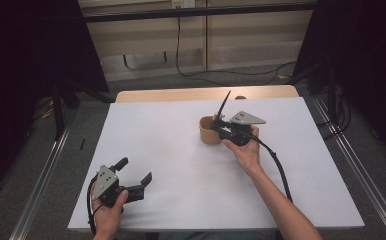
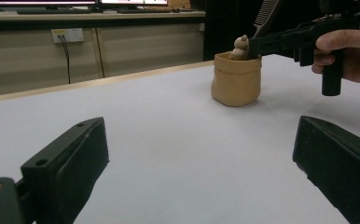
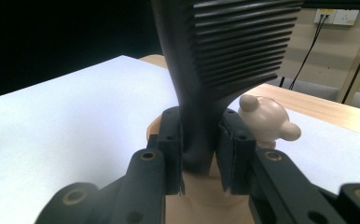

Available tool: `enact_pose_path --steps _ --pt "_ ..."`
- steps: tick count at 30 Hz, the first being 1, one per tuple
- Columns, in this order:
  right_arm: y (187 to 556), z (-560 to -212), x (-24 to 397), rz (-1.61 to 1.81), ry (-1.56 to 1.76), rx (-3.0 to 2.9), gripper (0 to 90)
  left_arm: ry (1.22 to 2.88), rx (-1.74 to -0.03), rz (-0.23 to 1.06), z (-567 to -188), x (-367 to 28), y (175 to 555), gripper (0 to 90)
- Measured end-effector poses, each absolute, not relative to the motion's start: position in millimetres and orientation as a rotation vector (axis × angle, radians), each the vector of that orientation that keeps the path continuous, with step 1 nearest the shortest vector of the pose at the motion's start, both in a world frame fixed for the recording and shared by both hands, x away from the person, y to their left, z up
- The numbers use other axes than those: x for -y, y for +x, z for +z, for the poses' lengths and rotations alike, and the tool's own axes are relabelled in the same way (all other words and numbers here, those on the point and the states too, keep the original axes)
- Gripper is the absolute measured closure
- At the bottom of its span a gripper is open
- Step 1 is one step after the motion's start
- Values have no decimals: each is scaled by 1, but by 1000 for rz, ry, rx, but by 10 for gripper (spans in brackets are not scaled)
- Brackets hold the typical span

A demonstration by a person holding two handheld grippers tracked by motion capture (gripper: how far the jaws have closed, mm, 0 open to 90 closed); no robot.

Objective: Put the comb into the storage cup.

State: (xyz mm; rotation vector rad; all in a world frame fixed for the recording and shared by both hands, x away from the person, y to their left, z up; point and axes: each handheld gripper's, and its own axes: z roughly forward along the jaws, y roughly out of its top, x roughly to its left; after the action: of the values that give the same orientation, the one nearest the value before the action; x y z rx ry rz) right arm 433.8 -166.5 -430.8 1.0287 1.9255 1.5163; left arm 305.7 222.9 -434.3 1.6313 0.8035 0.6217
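the right gripper (image 1: 221,121) was seen at the centre of the high view, clenched on the handle of a black comb (image 3: 225,51); in the right gripper view the handle was pinched between both pads, with the toothed part rising to the top of the frame. the comb (image 1: 224,105) stood steeply tilted above a tan pouch (image 1: 208,131), which rested on the white table (image 1: 181,165) just right of centre. in the left gripper view, a small pale figure (image 2: 239,48) was seen inside the pouch (image 2: 236,79), at the upper right of that frame, close beside the comb handle. whether the handle tip had entered the pouch could not be told.

the left gripper (image 1: 133,176) was seen at the lower left of the high view, released, with nothing between its jaws, well apart from the pouch.

the following faults were judged possible:

- the pouch was soft, unsupported and not held. a sideways push from the handle or the jaws would probably tip or slide it.
- the figure took up part of the opening. a handle lowered onto it could be blocked, or the figure could be knocked out.
- the comb was gripped low, with most of its length above the pads. early release could let it topple over the rim and pull the pouch down.
- a steeper tilt could bring the jaws against the rim and fold it inward.
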Motion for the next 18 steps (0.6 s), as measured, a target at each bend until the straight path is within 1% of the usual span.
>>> enact_pose_path --steps 13,18 --pt "433 -431 166 1511 1031 -1929 728 1632 -803 621 -434 -223 306 35" --pt "433 -430 169 1503 1047 -1929 702 1632 -802 617 -434 -223 306 35"
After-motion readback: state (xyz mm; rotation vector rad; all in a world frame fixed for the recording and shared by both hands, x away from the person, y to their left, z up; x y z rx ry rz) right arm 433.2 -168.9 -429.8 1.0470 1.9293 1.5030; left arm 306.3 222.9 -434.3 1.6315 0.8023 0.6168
